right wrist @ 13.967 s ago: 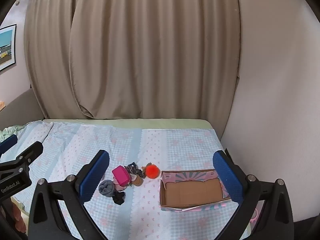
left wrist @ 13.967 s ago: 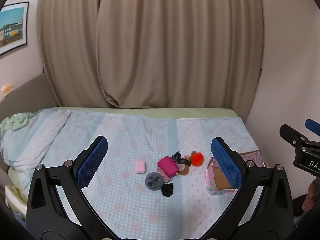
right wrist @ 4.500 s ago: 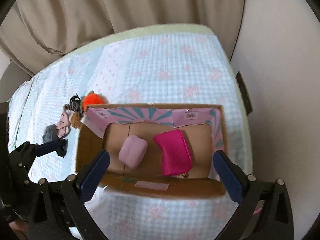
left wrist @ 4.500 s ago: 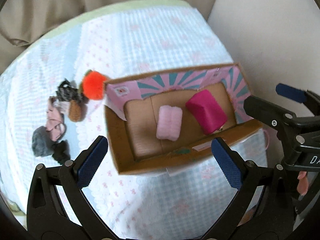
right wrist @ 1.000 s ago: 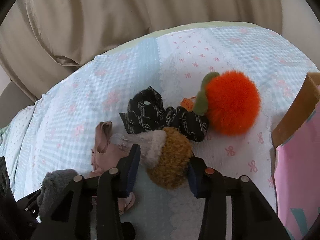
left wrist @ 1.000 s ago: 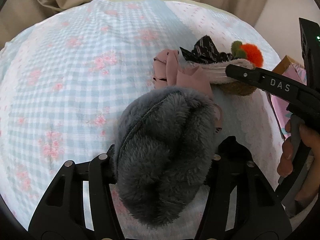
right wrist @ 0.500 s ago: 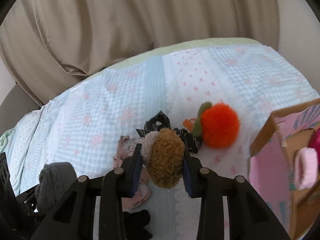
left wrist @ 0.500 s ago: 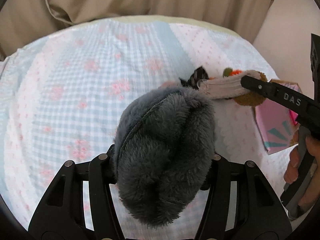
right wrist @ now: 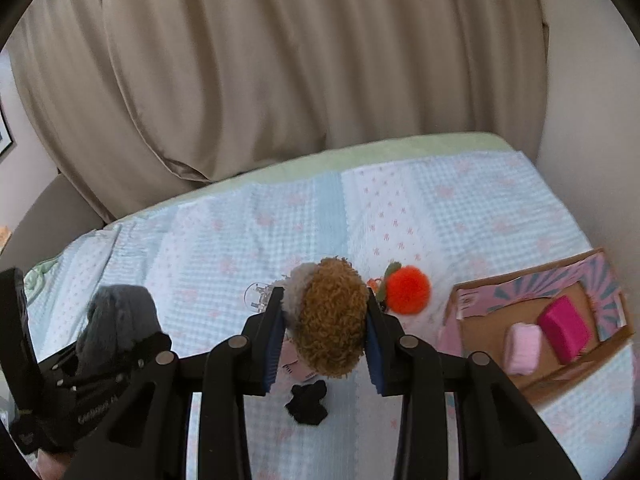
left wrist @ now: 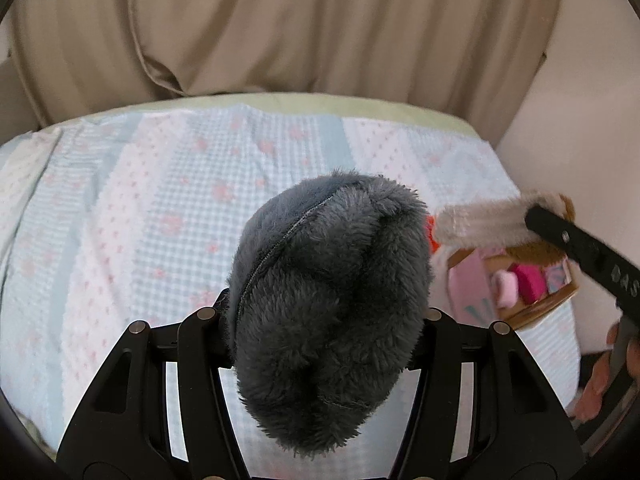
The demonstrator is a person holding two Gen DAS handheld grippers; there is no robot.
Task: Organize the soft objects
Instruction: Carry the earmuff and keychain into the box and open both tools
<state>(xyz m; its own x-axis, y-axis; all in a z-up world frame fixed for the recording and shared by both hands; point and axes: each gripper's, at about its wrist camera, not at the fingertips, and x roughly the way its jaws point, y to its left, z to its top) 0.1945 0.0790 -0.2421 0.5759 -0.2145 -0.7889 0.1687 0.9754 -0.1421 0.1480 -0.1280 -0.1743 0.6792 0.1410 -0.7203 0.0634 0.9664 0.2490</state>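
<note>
Left gripper is clamped on the grey fluffy pouch, lifted above the bedspread. Right gripper is clenched on the brown curly plush, also off the bed. The box sits to the right near the wall, with a pale pink pad and a magenta pouch already inside. Orange pompom and a small black scrunchie lie on the bed (pink item under the right gripper is mostly hidden).

Judgement: carry phase, both loads heading for the box. Do it well by bringing the right one in first, low over the empty left part, then letting go. Keep the grippers apart, since the grey pouch blocks the left view.
</note>
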